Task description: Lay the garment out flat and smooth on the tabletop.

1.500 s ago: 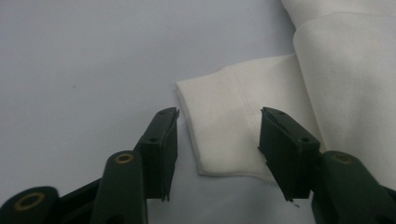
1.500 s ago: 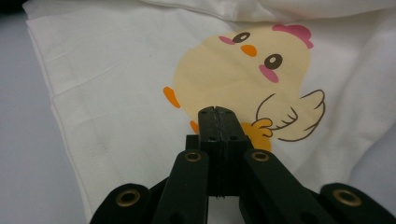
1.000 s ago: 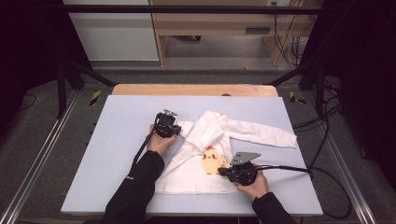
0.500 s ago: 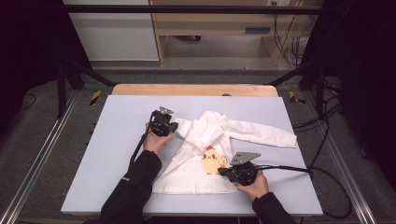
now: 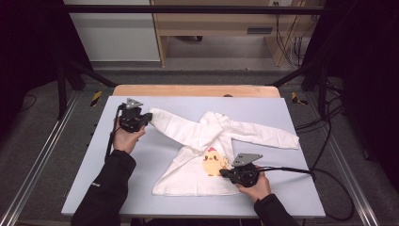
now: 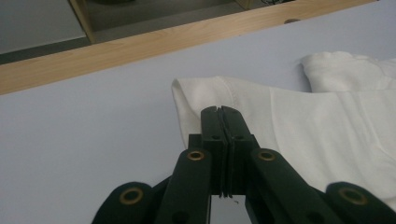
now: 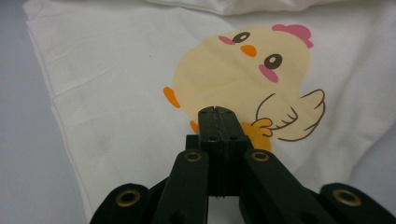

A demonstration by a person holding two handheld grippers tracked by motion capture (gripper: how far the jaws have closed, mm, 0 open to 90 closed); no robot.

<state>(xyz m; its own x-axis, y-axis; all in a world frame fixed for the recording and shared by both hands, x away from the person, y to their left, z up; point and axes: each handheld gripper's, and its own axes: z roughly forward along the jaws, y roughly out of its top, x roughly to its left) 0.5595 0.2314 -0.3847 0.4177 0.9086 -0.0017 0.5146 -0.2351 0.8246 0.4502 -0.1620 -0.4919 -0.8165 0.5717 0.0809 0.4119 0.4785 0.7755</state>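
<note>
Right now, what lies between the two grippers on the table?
In the high view, the white shirt spans it: its sleeve runs from the left gripper, and its chick print sits beside the right gripper.

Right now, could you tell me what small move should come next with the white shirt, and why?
Probably lay the sleeve flat on the table: the left hand-held gripper, shut on its cuff, has it stretched straight, while the right hand-held gripper pins the shirt.

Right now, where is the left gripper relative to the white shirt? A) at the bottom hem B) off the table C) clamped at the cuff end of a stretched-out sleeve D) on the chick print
C: the left gripper sits at the cuff end of the white shirt, its jaws closed on the sleeve fabric in the left gripper view; the right gripper is the one by the chick print.
</note>
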